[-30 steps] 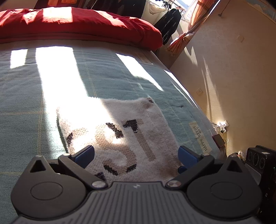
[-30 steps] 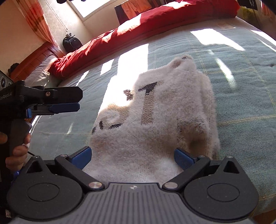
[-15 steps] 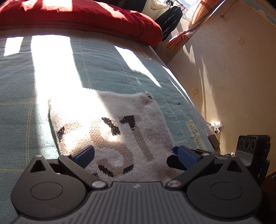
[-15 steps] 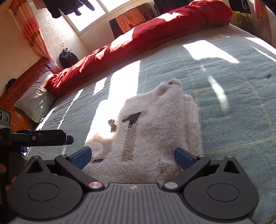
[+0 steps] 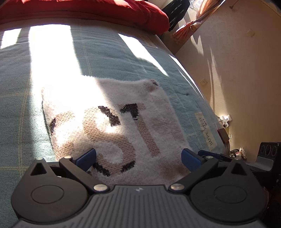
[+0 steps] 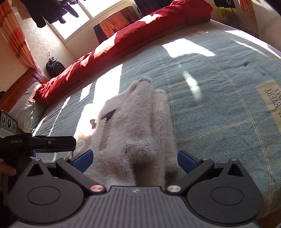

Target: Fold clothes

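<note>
A: Two hand-held grippers over one folded jumper; that's the whole scene from where I stand. The left hand-held gripper (image 5: 138,157) has its blue fingers (image 5: 86,156) spread wide apart with nothing between them; the white fluffy sweater (image 5: 112,122) lies flat on the bed (image 5: 105,57) straight ahead of it, towards twelve o'clock.

B: And the other one?

A: The right hand-held gripper (image 6: 134,158) is just as open; its pads (image 6: 186,161) stand either side of the near edge of the sweater (image 6: 137,126), clamped on nothing; whether a pad brushes the wool I cannot tell.

B: Where's the sweater, exactly?

A: On the blue-green bedspread, near the edge of the bed; folded into a rough rectangle, brown and black knitted letters facing up; sun falls across its ten o'clock corner in the left wrist view. In the right wrist view a ribbed cuff (image 6: 138,149) sits on top at the near end.

B: Anything else about?

A: A red duvet (image 6: 123,40) bunched along the far side at twelve o'clock; a cloth label reading HAPPY EVERY DAY (image 5: 204,129) on the bedspread at three o'clock of the sweater; dark clothes (image 6: 51,10) hanging at the window; a beige wall (image 5: 237,61) beside the bed. From the right wrist view, the left hand-held gripper (image 6: 52,142) shows at nine o'clock, beside the sweater.
</note>
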